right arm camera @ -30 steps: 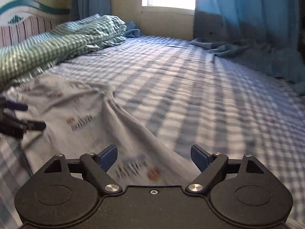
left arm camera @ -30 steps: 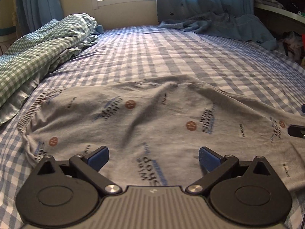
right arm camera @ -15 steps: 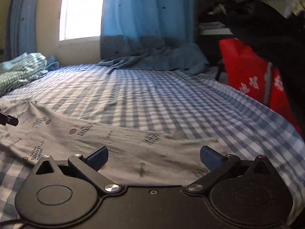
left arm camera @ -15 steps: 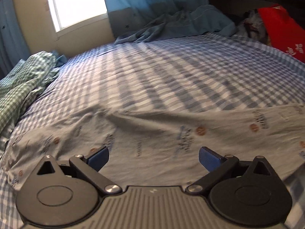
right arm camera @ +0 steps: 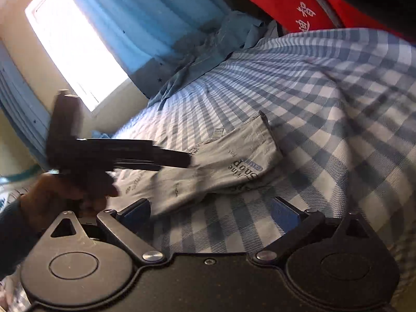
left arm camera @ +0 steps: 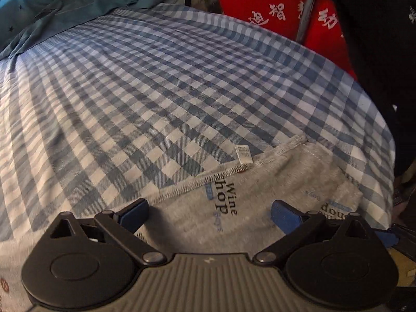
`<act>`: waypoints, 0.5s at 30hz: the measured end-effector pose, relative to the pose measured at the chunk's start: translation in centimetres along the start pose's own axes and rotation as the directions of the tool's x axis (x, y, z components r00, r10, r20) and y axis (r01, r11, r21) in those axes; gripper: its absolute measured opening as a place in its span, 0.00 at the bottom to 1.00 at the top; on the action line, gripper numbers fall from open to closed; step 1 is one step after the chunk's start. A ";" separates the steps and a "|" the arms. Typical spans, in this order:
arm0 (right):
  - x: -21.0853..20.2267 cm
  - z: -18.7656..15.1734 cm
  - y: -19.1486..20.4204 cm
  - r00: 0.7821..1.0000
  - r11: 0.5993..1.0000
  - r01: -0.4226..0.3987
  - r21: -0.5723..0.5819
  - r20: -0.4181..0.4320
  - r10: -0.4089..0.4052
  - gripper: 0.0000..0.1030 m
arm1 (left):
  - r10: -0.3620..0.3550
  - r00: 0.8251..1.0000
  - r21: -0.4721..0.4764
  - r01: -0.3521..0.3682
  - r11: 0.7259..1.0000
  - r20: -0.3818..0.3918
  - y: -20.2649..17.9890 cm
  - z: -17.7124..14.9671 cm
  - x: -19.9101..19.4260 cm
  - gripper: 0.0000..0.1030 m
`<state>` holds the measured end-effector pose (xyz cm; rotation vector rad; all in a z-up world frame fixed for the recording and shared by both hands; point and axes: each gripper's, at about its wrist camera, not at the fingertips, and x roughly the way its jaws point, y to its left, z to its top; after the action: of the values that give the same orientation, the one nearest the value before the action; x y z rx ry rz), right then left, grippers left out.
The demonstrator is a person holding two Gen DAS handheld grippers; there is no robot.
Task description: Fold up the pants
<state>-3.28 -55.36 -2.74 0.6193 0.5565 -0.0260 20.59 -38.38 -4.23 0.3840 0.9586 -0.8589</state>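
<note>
Hovering with jaws wide apart over the pants (left arm camera: 260, 195) hem, both grippers (left arm camera: 209, 209) (right arm camera: 210, 212) held nothing, so a sloppy grab could bunch it.

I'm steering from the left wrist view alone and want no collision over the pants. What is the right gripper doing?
Observer: The right gripper is open over the sheet at the pants' near edge. Its jaws have just closed slightly, gripping nothing.
Operator: Is it clear of my left gripper?
Observer: Yes, apart. The left gripper hangs over the pants at picture left, blurred.
Operator: Anything in its view beyond the bed?
Observer: A bright window with a blue curtain beside it.
</note>
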 end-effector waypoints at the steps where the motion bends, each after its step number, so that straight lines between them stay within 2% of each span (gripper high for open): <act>1: 0.2 0.2 -0.1 1.000 1.000 0.018 0.020 0.008 -0.018 0.90 | 0.015 1.000 0.020 -0.015 1.000 0.003 -0.3 0.2 0.5 1.00; 3: 0.4 0.5 -0.5 0.998 0.996 0.045 0.079 0.036 -0.048 0.84 | 0.026 1.000 0.047 -0.026 0.999 0.001 -0.6 0.5 1.1 1.00; 6: 0.6 0.5 -0.9 0.992 0.983 0.073 0.171 0.089 -0.090 0.79 | 0.015 1.000 0.030 -0.015 0.999 -0.003 -0.5 0.7 1.1 1.00; 7: 0.6 0.4 -0.8 0.987 0.976 0.096 0.195 0.108 -0.118 0.73 | 0.011 1.000 0.023 -0.011 1.000 -0.009 -0.3 0.9 1.0 1.00; 9: 0.8 0.1 -0.8 0.972 0.956 0.145 0.255 0.144 -0.186 0.59 | 0.002 1.000 -0.003 -0.002 1.000 -0.027 0.0 1.4 0.5 0.99; 11: 1.3 -0.2 -0.8 0.956 0.932 0.187 0.309 0.162 -0.245 0.29 | -0.042 0.999 -0.037 0.040 0.998 -0.032 0.2 2.2 0.0 0.99; 13: 1.8 -0.5 -0.6 0.945 0.921 0.213 0.327 0.171 -0.280 0.14 | -0.124 0.992 -0.079 0.120 0.990 -0.039 0.3 3.1 -0.8 0.98; 15: 2.0 -0.7 0.8 0.928 0.931 0.252 0.265 0.205 -0.310 0.10 | -0.224 0.973 -0.135 0.216 0.967 -0.050 0.3 4.1 -1.4 0.95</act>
<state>-1.73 -54.06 -3.82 0.7492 0.4020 -0.4425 22.67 -40.17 -0.90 0.1968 1.1258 -0.9845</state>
